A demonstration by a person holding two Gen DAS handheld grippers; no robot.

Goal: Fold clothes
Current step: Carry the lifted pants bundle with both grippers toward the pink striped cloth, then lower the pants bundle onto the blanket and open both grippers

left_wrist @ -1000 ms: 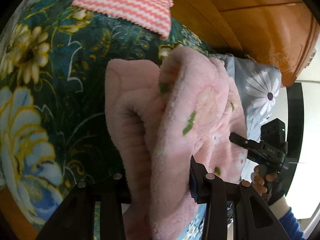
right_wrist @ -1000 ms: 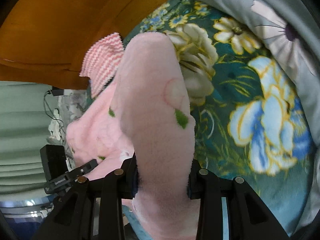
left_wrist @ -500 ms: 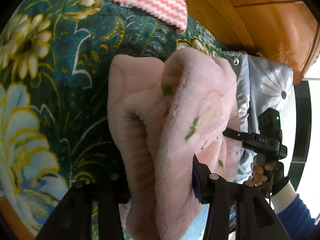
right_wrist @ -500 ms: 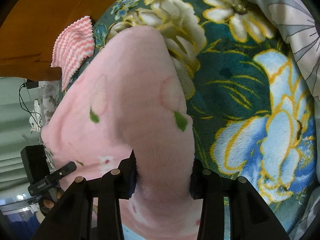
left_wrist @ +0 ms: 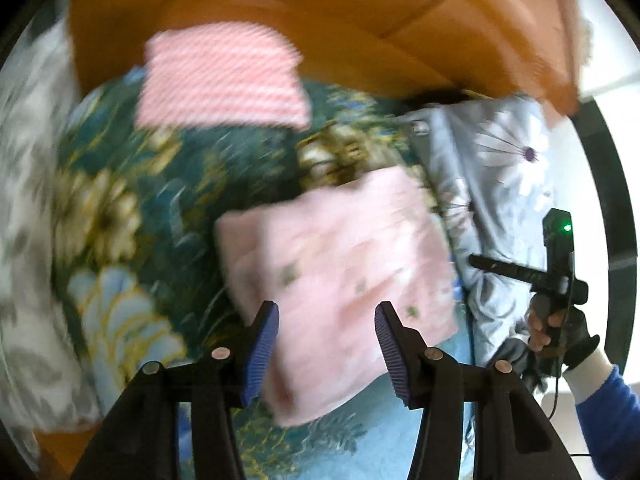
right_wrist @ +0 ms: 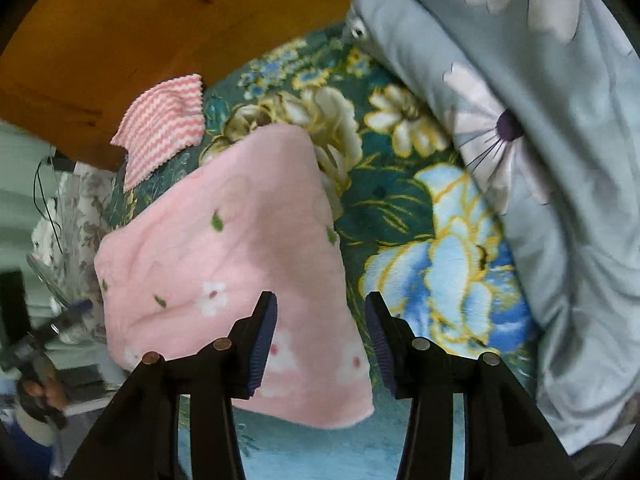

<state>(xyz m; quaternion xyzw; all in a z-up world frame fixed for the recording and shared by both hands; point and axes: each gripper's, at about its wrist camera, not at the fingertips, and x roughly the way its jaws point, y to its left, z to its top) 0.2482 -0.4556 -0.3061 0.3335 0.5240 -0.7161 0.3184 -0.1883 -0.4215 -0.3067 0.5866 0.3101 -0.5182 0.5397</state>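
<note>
A pink fleece cloth (left_wrist: 340,272) with small green and white flower prints lies folded flat on the dark floral bedspread (left_wrist: 188,184). My left gripper (left_wrist: 326,338) hangs above its near edge, jaws opening, and its pads press on nothing. In the right wrist view the same pink cloth (right_wrist: 224,264) lies below and to the left. My right gripper (right_wrist: 320,334) hovers over its right edge with jaws opening, free of the fabric. The right gripper (left_wrist: 520,274) also shows at the right of the left wrist view, held by a hand in a blue sleeve.
A pink-and-white zigzag cloth (left_wrist: 220,80) (right_wrist: 162,122) lies folded at the far edge of the bed, by the orange wooden headboard (left_wrist: 360,20). A grey quilt with white daisies (right_wrist: 540,160) is bunched along the right side. A grey-patterned sheet (left_wrist: 28,200) lies at the left.
Both grippers have let go of the pink cloth and lifted off it. The cloth, earlier bunched up between the jaws, now lies flat and folded on the bedspread.
</note>
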